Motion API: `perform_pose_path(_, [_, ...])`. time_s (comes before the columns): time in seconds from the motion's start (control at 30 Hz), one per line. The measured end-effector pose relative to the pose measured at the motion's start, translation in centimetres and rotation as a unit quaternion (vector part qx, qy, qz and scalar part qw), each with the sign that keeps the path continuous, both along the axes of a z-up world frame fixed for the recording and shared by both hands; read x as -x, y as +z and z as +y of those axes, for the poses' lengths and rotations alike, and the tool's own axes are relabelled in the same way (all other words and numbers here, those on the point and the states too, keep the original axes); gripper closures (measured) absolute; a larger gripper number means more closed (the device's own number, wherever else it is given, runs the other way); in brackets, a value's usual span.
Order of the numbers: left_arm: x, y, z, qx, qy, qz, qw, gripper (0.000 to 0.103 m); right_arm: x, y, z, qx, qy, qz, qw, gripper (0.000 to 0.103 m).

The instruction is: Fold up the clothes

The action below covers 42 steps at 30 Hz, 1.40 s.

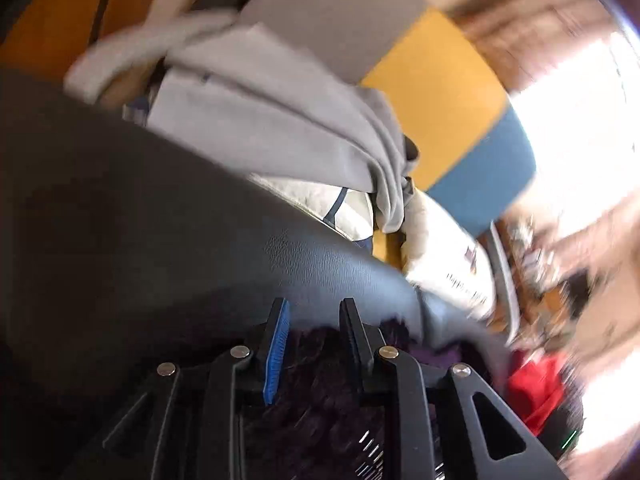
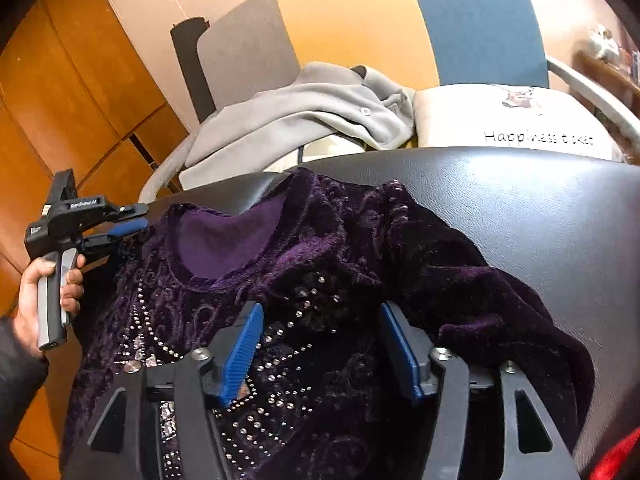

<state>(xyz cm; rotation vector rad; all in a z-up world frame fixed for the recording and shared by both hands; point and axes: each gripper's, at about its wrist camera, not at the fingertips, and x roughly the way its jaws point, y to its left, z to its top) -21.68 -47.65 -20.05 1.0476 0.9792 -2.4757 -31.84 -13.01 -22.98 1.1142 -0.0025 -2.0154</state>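
While the purple top (image 2: 320,280) lies crumpled on the surface (image 2: 540,208), left gripper (image 2: 128,224) pinches its shoulder; right gripper (image 2: 320,344) hovers spread, presumably to flatten it

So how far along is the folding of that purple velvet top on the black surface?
Barely started. Done: the purple beaded velvet top is laid neckline-up on the black leather surface, though rumpled, its right sleeve bunched. In hand: the left gripper is at the top's shoulder edge; whether it is clamped is unclear. The right gripper hovers open over the chest. Left: every fold, plus the grey fleece garment behind.
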Motion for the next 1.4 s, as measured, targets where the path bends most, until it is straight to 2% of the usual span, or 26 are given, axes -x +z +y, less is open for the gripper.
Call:
perform_pose_path(0.07, [-1.3,0.4,2.2,0.052,-0.042,-0.005,0.9978,0.078,-0.1,0.7,0.3,0.008,0.0,-0.01,1.0,0.036])
perform_pose_path(0.17, [-2.1,-0.3,4.6,0.122,-0.072,-0.034,0.9893,0.078,-0.9,2.1,-0.2,0.019,0.021,0.008,1.0,0.036])
perform_pose_path(0.27, [-2.4,-1.8,3.8,0.144,-0.044,-0.061,0.9867,0.079,-0.7,2.7,-1.5,0.009,0.034,0.031,0.999,0.036])
perform_pose_path(0.37, [-2.8,-2.7,2.3,0.17,-0.019,-0.061,0.9834,0.079,0.8,1.8,-3.0,-0.043,0.02,0.05,0.998,0.03])
perform_pose_path(0.43, [-3.0,-2.8,1.3,0.168,-0.021,-0.056,0.984,0.079,2.3,0.4,-3.5,-0.073,0.001,0.049,0.996,0.03])
perform_pose_path(0.47, [-3.1,-2.8,0.7,0.167,-0.025,-0.053,0.9842,0.078,2.9,0.1,-3.4,-0.062,-0.005,0.052,0.997,0.029])
perform_pose_path(0.5, [-3.2,-2.8,0.5,0.169,-0.029,-0.051,0.9838,0.078,3.5,0.0,-3.0,-0.041,-0.007,0.045,0.998,0.024])
perform_pose_path(0.57, [-3.3,-2.9,0.0,0.167,-0.035,-0.046,0.9844,0.078,4.8,0.0,-2.2,0.005,-0.011,0.014,1.0,0.017])
perform_pose_path(0.7, [-3.1,-3.1,-0.6,0.151,-0.029,-0.041,0.9873,0.078,7.0,-0.5,0.5,0.101,-0.01,-0.038,0.994,0.017])
perform_pose_path(0.8, [-2.8,-2.6,-0.4,0.146,-0.016,-0.057,0.9875,0.079,7.4,-0.4,1.1,0.115,-0.007,-0.05,0.992,0.021])
perform_pose_path(0.83, [-3.1,-1.8,0.3,0.148,-0.01,-0.059,0.9872,0.078,7.1,0.0,0.8,0.096,-0.004,-0.049,0.994,0.021])
perform_pose_path(0.93, [-5.1,0.7,3.2,0.139,-0.02,-0.027,0.9898,0.074,5.0,1.7,-0.7,0.021,0.018,-0.038,0.999,0.021])
perform_pose_path(1.0, [-7.3,2.0,6.3,0.132,-0.044,-0.006,0.9902,0.072,2.2,3.2,-0.4,0.01,0.051,-0.029,0.998,0.021])
perform_pose_path(1.1, [-10.9,2.5,10.7,0.137,-0.07,0.002,0.988,0.071,-4.0,5.2,1.8,0.014,0.103,-0.015,0.995,0.017])
perform_pose_path(1.2, [-15.4,2.0,14.2,0.128,-0.066,-0.001,0.9896,0.071,-10.4,5.7,5.6,-0.002,0.12,-0.018,0.993,0.014])
perform_pose_path(1.27, [-18.1,1.2,15.3,0.104,-0.056,-0.006,0.993,0.071,-14.0,5.4,8.2,-0.009,0.121,-0.031,0.992,0.012])
perform_pose_path(1.4, [-22.6,-0.4,16.9,0.096,-0.023,-0.027,0.9947,0.07,-20.3,3.7,12.8,-0.059,0.103,-0.037,0.992,0.011])
